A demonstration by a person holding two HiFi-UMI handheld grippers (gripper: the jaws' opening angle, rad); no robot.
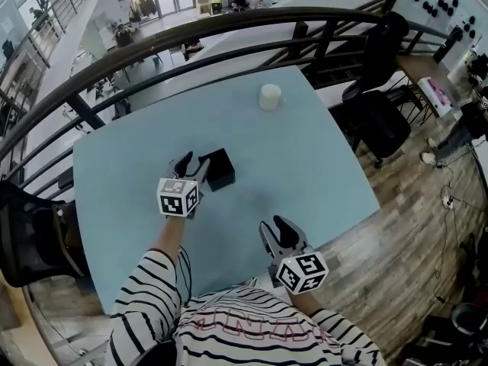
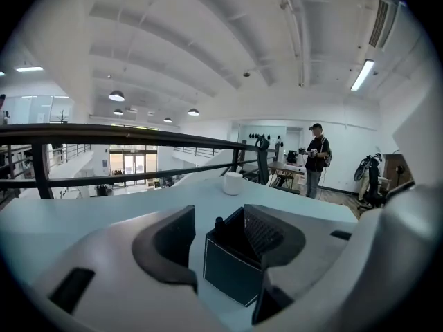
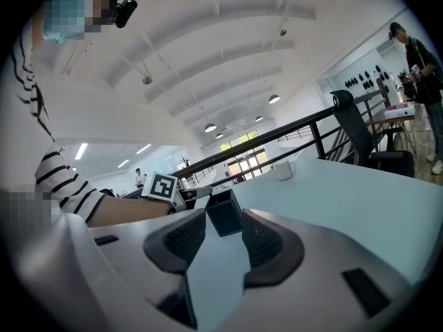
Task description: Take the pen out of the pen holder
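Observation:
The black square pen holder point(image 1: 220, 169) stands near the middle of the light blue table point(image 1: 305, 151). In the left gripper view a dark pen tip point(image 2: 219, 223) sticks up at the near left corner of the pen holder point(image 2: 230, 268). My left gripper point(image 1: 193, 166) is open at the holder's left side. Seen from the left gripper point(image 2: 218, 244), the pen tip lies between the jaws and the right jaw overlaps the holder's rim. My right gripper point(image 1: 276, 229) is open and empty, nearer the table's front edge. From the right gripper point(image 3: 216, 241), the holder point(image 3: 225, 213) lies ahead.
A white cup point(image 1: 269, 97) stands at the far side of the table. A dark curved railing point(image 1: 229, 33) runs behind the table. A black office chair point(image 1: 381, 120) stands to the right, and a person point(image 2: 317, 159) stands in the distance.

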